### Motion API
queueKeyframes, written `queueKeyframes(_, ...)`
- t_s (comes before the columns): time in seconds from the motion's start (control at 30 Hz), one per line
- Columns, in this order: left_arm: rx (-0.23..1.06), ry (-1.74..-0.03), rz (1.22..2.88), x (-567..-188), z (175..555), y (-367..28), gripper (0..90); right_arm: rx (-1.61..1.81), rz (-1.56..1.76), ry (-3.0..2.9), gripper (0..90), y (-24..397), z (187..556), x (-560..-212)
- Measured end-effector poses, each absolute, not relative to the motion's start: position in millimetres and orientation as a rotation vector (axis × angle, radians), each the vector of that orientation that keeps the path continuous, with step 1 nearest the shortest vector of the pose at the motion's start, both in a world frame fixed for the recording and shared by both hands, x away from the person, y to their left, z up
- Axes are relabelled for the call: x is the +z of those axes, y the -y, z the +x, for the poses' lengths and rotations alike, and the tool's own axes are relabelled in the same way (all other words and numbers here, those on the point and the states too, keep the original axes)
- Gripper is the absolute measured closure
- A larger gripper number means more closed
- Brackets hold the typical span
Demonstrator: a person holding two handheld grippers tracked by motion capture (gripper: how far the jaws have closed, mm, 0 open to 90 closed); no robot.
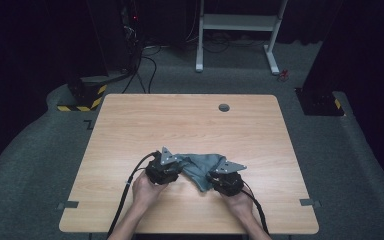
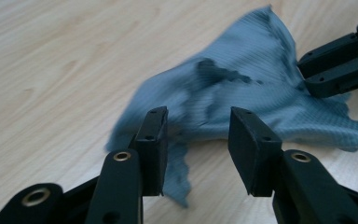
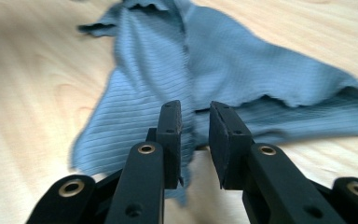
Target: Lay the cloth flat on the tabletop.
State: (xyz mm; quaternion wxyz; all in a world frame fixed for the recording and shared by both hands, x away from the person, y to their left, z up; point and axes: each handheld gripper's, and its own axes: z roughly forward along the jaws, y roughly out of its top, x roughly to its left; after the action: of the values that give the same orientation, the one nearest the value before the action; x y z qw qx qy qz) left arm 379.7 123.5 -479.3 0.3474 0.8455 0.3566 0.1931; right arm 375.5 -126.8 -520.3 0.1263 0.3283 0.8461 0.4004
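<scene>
A crumpled grey-blue cloth (image 1: 200,167) lies on the wooden table (image 1: 180,120) near its front edge, between my two grippers. My left gripper (image 1: 179,169) is at the cloth's left end; in the left gripper view its jaws (image 2: 198,135) stand apart over the cloth (image 2: 242,88), not pressing it. My right gripper (image 1: 211,176) is at the cloth's right front. Its jaws (image 3: 196,135) are close together with a narrow gap, and an edge of the cloth (image 3: 223,65) lies in that gap. The right gripper's fingers (image 2: 335,65) sit at the cloth's far corner.
A round grey grommet (image 1: 224,107) sits in the table's far side. Bare wood (image 1: 145,120) stretches behind and left of the cloth. Beyond the table are a white desk frame (image 1: 237,22) and a yellow-black striped base (image 1: 82,100) on the carpet.
</scene>
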Motion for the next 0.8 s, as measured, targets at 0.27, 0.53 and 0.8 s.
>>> queueKeyframes(0.27,0.508,-0.992,2.19,-496,399,-120,66.8,1.161,0.98,-2.527,77.1,122,375,-521)
queueKeyframes(0.53,0.482,-0.945,2.214,-492,396,-125,88.9,1.191,0.911,-2.538,90.0,123,369,-514)
queueKeyframes(0.8,0.455,-0.925,2.202,-489,379,-143,89.6,1.221,0.799,-2.578,90.0,116,355,-504)
